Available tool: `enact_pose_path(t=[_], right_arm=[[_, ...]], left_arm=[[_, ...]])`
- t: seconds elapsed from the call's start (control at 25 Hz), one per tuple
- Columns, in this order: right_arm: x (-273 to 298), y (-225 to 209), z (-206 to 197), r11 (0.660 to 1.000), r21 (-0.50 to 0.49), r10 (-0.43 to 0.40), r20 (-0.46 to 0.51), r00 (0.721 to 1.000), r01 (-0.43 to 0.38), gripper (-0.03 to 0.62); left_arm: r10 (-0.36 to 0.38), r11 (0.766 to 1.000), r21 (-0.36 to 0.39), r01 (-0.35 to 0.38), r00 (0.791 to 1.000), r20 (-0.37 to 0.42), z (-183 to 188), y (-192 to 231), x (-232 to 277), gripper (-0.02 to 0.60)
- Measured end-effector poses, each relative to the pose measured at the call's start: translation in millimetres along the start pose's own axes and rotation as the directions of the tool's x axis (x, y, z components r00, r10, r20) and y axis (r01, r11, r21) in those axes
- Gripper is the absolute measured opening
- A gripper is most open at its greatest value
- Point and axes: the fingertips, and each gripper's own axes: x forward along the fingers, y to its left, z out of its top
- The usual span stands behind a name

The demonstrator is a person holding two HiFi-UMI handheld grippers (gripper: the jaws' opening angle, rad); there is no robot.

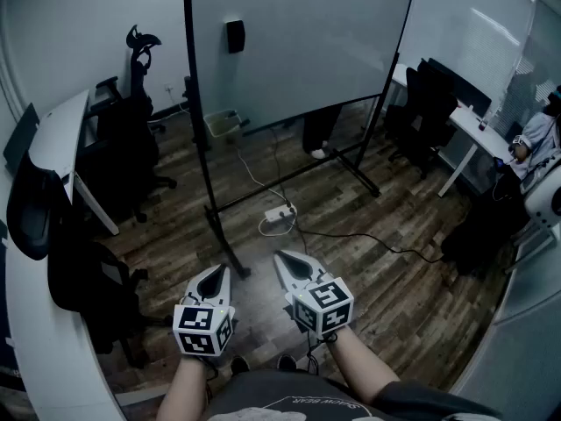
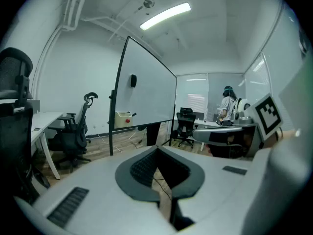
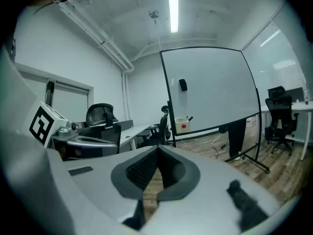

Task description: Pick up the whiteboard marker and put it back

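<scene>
A large whiteboard [image 1: 298,33] on a rolling stand is ahead of me, with a black eraser [image 1: 235,35] stuck to it. On its ledge sits a small pale box [image 1: 222,123] with a red dot [image 3: 182,126], and a short dark stick [image 3: 190,118] pokes out of it; whether that is the marker I cannot tell. My left gripper [image 1: 221,270] and right gripper [image 1: 279,255] hang side by side over the wooden floor, well short of the board. Both are shut, with nothing between the jaws. The same box [image 2: 123,119] shows in the left gripper view.
Black office chairs [image 1: 131,147] and a white desk [image 1: 61,139] line the left side. A power strip [image 1: 279,216] and cables lie on the floor by the stand's foot [image 1: 226,244]. Someone's legs [image 1: 317,134] show behind the board. More chairs, a desk [image 1: 478,134] and a person [image 1: 536,143] are at the right.
</scene>
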Motion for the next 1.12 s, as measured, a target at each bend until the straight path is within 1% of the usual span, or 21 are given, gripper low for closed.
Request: enact_pose_path(t=[0.2, 0.64, 0.8, 0.96, 1.12], right_arm=[[-1.0, -0.8, -7.1, 1.0, -0.006, 0.018, -0.009, 1.0, -0.018, 0.021], [-13.5, -7.4, -12.4, 1.0, -0.004, 0.031, -0.012, 0.999, -0.031, 0.021], [-26.1, -19.2, -18.2, 0.999, 0.036, 0.031, 0.005, 1.0, -0.031, 0.021], [-44.5, -40.6, -26.1, 0.996, 0.076, 0.039, 0.031, 0.999, -0.041, 0.021], [-55.1, -62.7, -33.9, 0.994, 0.11, 0.02, 0.031, 0.999, -0.023, 0.021]], left_arm=[[0.006, 1.0, 0.004, -0.006, 1.0, 0.01, 3.9, -2.1, 1.0, 0.012], [0.016, 1.0, 0.007, -0.016, 1.0, -0.005, -1.7, -13.6, 6.4, 0.012], [0.028, 1.0, 0.004, -0.028, 1.0, 0.003, -2.2, -22.0, 11.7, 0.012], [0.037, 0.999, 0.006, -0.037, 0.999, 0.01, -5.8, -38.3, 16.6, 0.012], [0.068, 0.998, 0.015, -0.068, 0.998, 0.014, -2.9, -43.7, 16.4, 0.012]])
